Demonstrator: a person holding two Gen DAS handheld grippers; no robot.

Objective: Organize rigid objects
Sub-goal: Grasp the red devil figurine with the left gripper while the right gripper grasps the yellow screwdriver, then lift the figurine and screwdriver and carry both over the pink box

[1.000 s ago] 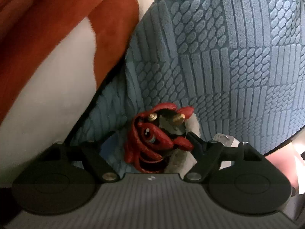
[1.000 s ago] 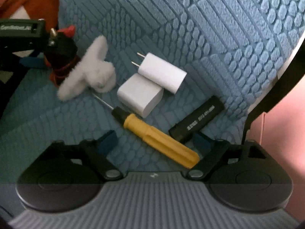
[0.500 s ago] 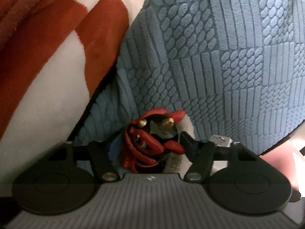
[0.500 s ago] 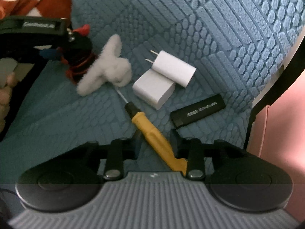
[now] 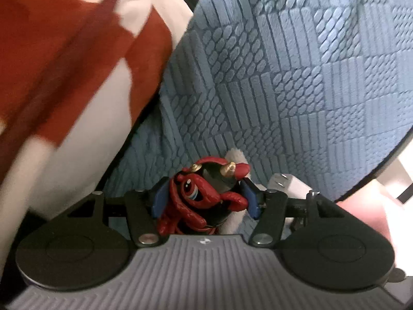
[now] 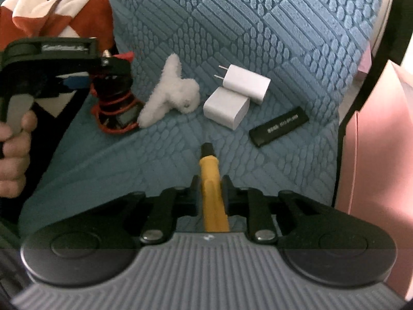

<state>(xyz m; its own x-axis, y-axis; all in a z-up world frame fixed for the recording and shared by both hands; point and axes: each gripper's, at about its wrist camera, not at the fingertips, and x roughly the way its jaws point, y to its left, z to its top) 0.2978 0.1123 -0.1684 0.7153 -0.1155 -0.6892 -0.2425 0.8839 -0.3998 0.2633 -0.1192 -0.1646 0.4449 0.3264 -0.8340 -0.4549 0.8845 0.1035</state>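
Gripping the red-and-black figurine (image 5: 204, 196), the left gripper (image 5: 205, 197) has its blue pads pressed against the toy's two sides, low over the blue textured bedspread (image 5: 296, 77). In the right wrist view the same figurine (image 6: 113, 95) sits at the far left of the group, its red base on the fabric, touching the white fluffy plush (image 6: 173, 90) on its right. The left gripper (image 6: 77, 82) comes in from the left edge there, with the person's hand (image 6: 15, 155) on its handle.

The right gripper (image 6: 210, 191) has its jaws closed on the yellow handle of the screwdriver (image 6: 210, 180), whose black collar points away toward the far side; the metal tip cannot be made out. Beyond it lie two white charger plugs, touching each other: the near cube charger (image 6: 227, 107) and the far charger (image 6: 247, 84) with its prongs pointing left. A black USB stick (image 6: 280, 126) lies apart to the right, near the bedspread's right edge, where a dark rim and a pink surface (image 6: 376, 142) begin.

An orange-and-white blanket (image 5: 64, 77) bounds the left side. The far half of the bedspread, beyond the chargers, is open fabric, as is the near-left stretch between the figurine and the right gripper.
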